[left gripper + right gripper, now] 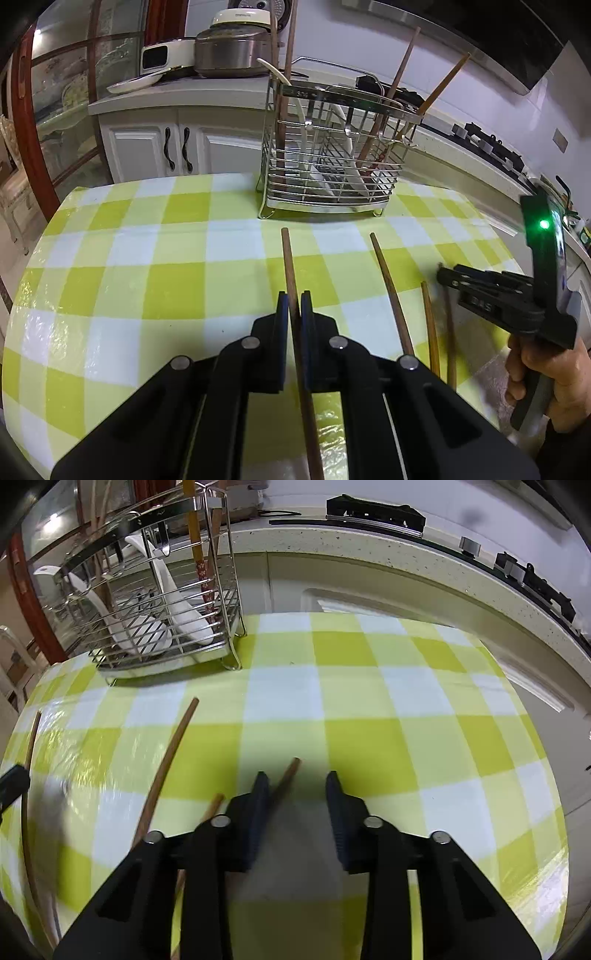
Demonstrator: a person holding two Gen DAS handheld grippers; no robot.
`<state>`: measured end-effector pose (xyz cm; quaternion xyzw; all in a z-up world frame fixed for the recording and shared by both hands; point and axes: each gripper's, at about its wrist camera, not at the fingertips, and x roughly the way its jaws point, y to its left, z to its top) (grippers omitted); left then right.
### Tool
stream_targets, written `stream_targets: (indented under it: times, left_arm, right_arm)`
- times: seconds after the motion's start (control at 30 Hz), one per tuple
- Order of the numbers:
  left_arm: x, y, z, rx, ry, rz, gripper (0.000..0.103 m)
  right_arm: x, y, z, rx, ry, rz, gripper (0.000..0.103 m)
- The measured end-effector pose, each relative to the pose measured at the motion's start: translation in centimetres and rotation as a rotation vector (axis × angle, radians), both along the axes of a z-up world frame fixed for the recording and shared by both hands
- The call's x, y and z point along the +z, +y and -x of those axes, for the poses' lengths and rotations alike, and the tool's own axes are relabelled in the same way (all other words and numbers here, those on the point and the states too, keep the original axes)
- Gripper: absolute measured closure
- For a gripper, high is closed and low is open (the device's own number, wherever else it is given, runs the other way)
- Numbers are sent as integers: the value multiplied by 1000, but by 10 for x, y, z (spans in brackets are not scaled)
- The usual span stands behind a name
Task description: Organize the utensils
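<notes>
- The table wears a glossy green, yellow and white checked tablecloth (155,258), shiny with reflections at its near edge.
- At the far side of the cloth stands a chrome wire utensil rack (328,155), holding white ceramic spoons (184,616) and several upright wooden chopsticks (400,85).
- The left gripper (294,295) has its blue-padded jaws pressed shut around a dark brown wooden chopstick (290,266), which points toward the rack, its far tip over the cloth.
- To its right, three more brown wooden chopsticks (391,291) lie loose on the cloth, side by side.
- The right gripper (295,775) hovers low with its jaws spread apart; one loose chopstick tip (290,775) shows between them, close to the left finger.
- Beyond the table runs a pale speckled stone counter (369,542) over white panelled cabinets (147,151) with black handles.
- On the far left counter sit a steel rice cooker (232,48) and a white plate (135,83).
</notes>
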<state>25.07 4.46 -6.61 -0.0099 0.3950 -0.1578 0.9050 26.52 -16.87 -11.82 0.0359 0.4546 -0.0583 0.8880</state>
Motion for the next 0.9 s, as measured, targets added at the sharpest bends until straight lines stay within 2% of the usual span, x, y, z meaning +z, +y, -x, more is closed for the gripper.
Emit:
stream_targets:
  times: [0.17,0.43,0.57,0.73,0.77,0.8,0.9]
  left_arm:
    - [1,1,5,8,3,3,96]
    - [0,4,11,25,14,8,96]
    - [-2,7,12,44,25,18,96]
    - [-9,9,12,47,63,10,78]
    - [-11,8,12,42,75,2,78]
    - [-14,7,11,39,85,-4,78]
    - [-21,2,11,23,108,-33,78]
  right_arm:
    - [1,-5,9,110,11,18,84]
    - [2,-2,0,311,11,71,86]
    - [2,-2,-5,375,9,78,87]
    - [2,-1,-2,366,3,103,86]
    - [3,-1,0,354,5,98,85]
    - [5,-2,4,340,4,87,82]
    - [11,-3,17,264,5,52,50]
